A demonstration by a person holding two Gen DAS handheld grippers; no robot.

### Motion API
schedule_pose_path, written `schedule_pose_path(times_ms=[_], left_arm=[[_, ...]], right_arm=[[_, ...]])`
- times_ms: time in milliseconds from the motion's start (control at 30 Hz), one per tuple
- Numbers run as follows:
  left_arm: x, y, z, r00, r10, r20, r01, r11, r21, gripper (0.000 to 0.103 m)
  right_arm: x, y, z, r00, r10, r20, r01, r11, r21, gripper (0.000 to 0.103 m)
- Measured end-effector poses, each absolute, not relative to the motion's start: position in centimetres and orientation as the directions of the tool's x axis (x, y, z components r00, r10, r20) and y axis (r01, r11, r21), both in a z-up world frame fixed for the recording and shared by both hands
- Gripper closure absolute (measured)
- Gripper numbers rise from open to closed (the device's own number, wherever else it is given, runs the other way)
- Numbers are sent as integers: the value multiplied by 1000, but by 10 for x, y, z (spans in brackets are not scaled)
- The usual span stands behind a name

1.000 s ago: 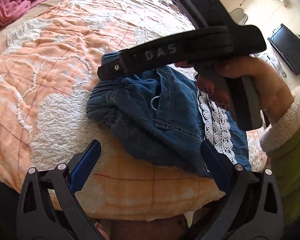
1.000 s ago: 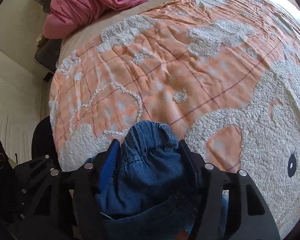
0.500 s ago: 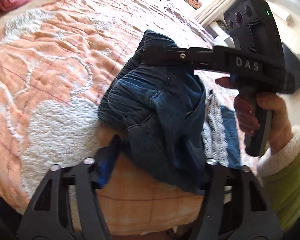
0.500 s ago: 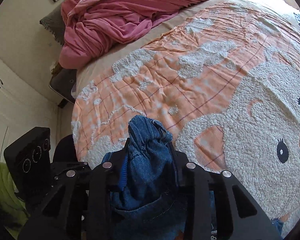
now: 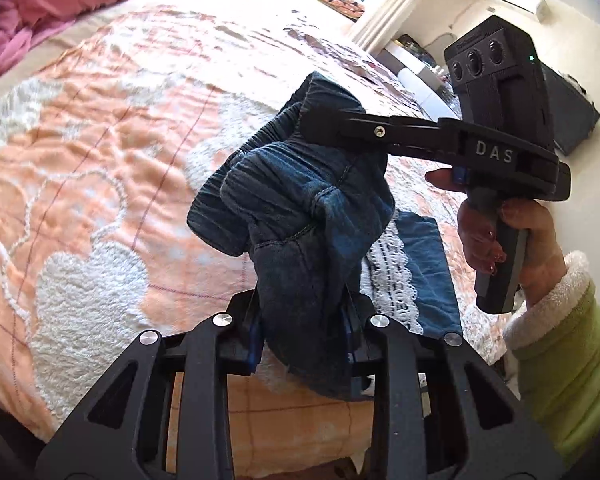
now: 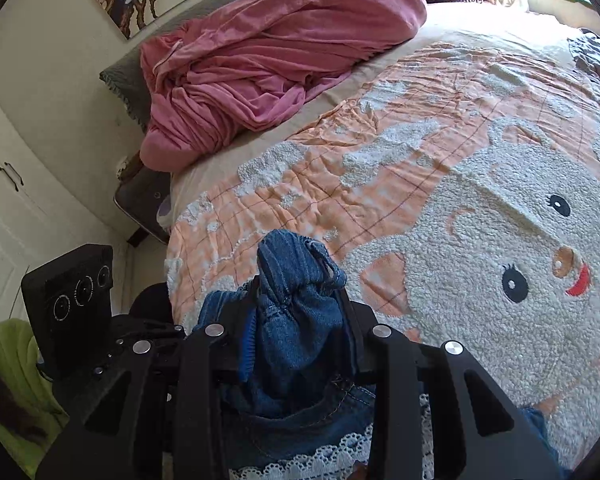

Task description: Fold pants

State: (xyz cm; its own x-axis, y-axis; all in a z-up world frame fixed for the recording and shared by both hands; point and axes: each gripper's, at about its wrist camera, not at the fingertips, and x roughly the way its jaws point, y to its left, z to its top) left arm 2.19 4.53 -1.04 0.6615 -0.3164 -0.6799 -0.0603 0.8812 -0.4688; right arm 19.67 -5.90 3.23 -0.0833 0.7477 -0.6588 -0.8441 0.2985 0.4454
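left wrist: both grippers (image 5: 304,332) clamp pants (image 5: 300,216) (bunched).

Left wrist view: sits just behind left hand-held gripper (image 5: 304,332), looks forward and down across bed (image 5: 100,184), very near bunched pants (image 5: 300,216); right hand-held gripper (image 5: 320,120) enters from 3 o'clock, window at 12 o'clock.

Right wrist view: sits behind right hand-held gripper (image 6: 300,328), faces bed (image 6: 480,208) from above, pants (image 6: 296,304) close at 6 o'clock, pink blanket (image 6: 268,56) at 11 o'clock, left unit's camera box (image 6: 72,304) at 8 o'clock.

Shared: pants, peach bedspread, pink blanket.
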Motion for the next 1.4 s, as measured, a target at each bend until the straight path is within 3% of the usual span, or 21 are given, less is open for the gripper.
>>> schedule_pose_path(times_ms=[600, 733, 800, 967, 1200, 1400], left_arm=[[54, -56, -10, 614, -335, -715, 112, 933, -341, 82], [52, -61, -14, 602, -338, -723, 132, 936, -327, 81], [49, -67, -13, 599, -336, -727, 148, 938, -312, 77], [40, -76, -12, 588, -356, -726, 195, 934, -300, 60], [34, -100, -16, 538, -395, -745, 286, 917, -280, 47], [15, -104, -15, 503, -445, -741, 325, 892, -314, 43]], right_arm=[[204, -193, 13, 34, 812, -583, -769, 394, 504, 68], [207, -207, 4, 39, 808, -588, -725, 428, 540, 52], [211, -218, 3, 51, 816, -576, -685, 448, 574, 36], [220, -239, 5, 101, 801, -590, -590, 526, 613, 22], [206, -230, 6, 102, 737, -669, -577, 591, 563, 21], [197, -228, -9, 108, 631, -769, -609, 653, 450, 21]])
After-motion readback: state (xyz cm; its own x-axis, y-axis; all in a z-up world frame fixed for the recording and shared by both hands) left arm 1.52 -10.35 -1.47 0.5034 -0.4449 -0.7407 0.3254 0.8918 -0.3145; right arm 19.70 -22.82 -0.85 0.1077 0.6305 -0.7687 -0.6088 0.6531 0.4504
